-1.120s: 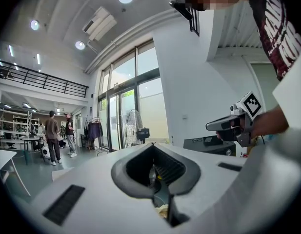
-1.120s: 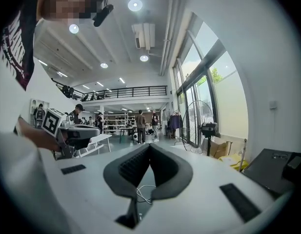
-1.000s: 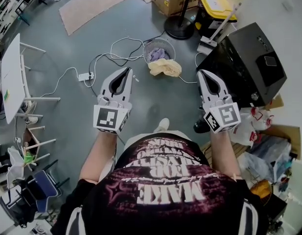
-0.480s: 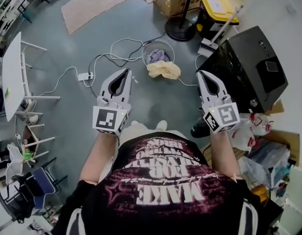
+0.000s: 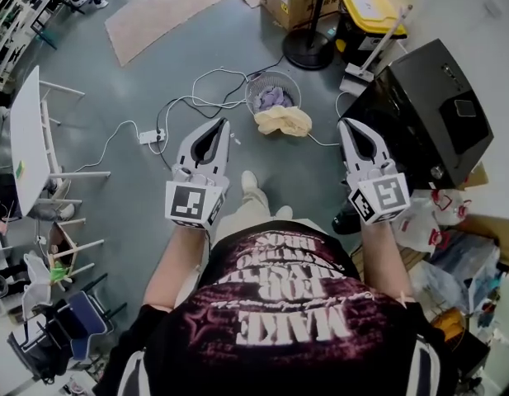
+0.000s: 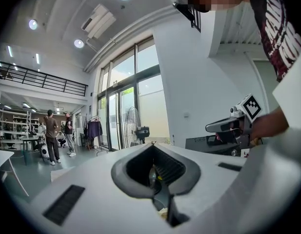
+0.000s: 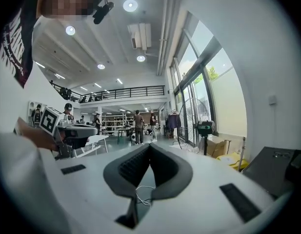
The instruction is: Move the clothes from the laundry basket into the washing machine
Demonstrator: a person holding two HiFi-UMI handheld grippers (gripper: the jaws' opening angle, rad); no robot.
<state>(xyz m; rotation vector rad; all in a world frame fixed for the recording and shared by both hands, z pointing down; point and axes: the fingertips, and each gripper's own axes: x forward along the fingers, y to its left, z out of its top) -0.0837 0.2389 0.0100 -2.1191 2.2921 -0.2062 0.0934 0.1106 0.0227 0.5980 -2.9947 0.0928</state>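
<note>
Both tools are empty: the left gripper (image 5: 224,123) and the right gripper (image 5: 345,123) each have their jaws closed tip to tip on nothing, held level above the floor. The round mesh laundry basket (image 5: 256,87) stands ahead of them, between the two, with lilac clothes (image 5: 274,97) bunched inside. A pale yellow garment (image 5: 284,120) lies slumped on the floor against the basket's near side. These clothes look light, limp and easily crushed, so they should not slip but will trail and sag. A pinch on a raised fold near the middle of the heap would probably lift most in one go. The black washing machine (image 5: 427,106) sits just off the right gripper's outer side. The grey concrete floor (image 5: 130,205) looks smooth, with white cables (image 5: 211,82) and a power strip (image 5: 151,136) ahead of the left gripper that trailing cloth could snag.
</note>
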